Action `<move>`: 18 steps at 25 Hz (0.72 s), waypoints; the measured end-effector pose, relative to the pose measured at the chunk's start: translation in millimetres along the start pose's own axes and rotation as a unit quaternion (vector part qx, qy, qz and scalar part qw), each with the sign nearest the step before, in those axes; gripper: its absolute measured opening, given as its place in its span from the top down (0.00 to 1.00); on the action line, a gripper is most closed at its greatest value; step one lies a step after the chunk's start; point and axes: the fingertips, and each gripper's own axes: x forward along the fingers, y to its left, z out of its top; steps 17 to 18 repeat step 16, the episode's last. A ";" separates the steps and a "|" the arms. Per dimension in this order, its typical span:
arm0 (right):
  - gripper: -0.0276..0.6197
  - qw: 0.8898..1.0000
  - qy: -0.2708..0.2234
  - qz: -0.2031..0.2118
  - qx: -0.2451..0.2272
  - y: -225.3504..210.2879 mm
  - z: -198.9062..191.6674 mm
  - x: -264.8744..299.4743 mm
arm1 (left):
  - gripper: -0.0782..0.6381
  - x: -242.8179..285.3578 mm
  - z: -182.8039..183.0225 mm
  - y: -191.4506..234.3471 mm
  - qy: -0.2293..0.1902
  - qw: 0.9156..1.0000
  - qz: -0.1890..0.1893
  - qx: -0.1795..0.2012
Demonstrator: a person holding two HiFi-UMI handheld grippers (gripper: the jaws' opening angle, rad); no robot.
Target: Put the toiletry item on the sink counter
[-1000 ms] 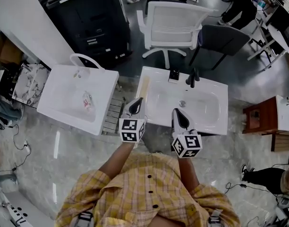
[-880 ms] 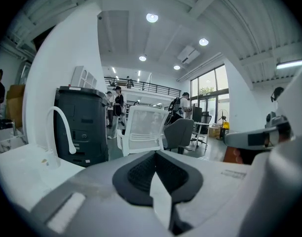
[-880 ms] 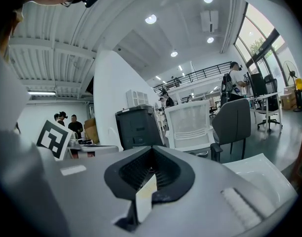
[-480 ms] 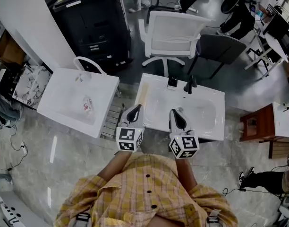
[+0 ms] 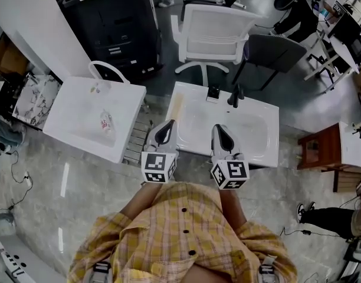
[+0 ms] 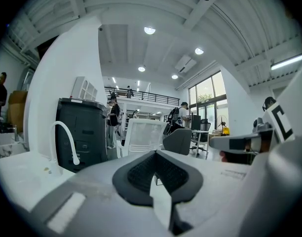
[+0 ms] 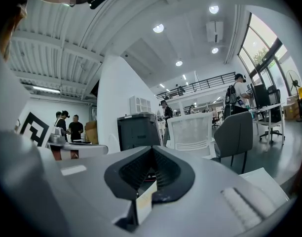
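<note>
Bottle (image 5: 105,122) with a red label lies in the basin of the left sink (image 5: 74,99), well apart from both grippers. Left gripper (image 5: 168,125) is clenched, its jaw tips pressed together with nothing between them, and sits at the front left corner of the right sink (image 5: 272,140). Right gripper (image 5: 219,128) hangs over that sink's front edge, also clenched and empty. A black tap (image 5: 235,96) stands at the sink's far rim.

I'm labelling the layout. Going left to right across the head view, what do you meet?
Marble-patterned slab → small bottle lying in the left white basin → left gripper → right gripper → brown wooden table.
</note>
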 end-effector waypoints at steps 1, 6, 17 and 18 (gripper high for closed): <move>0.96 1.000 0.000 -0.001 0.000 -0.9 -0.3 -0.7 | 0.89 -0.4 -0.3 -1.2 -0.001 1.000 -0.001 -0.001; 0.96 1.000 0.000 0.002 0.001 -0.7 -1.0 0.0 | 0.89 -0.2 -0.5 -4.1 -0.003 1.000 -0.003 0.002; 0.96 1.000 0.002 0.004 -0.001 -5.8 -3.1 -0.7 | 0.89 2.0 -3.3 -8.2 0.000 1.000 0.000 0.004; 0.96 1.000 0.002 0.004 -0.001 -5.8 -3.1 -0.7 | 0.89 2.0 -3.3 -8.2 0.000 1.000 0.000 0.004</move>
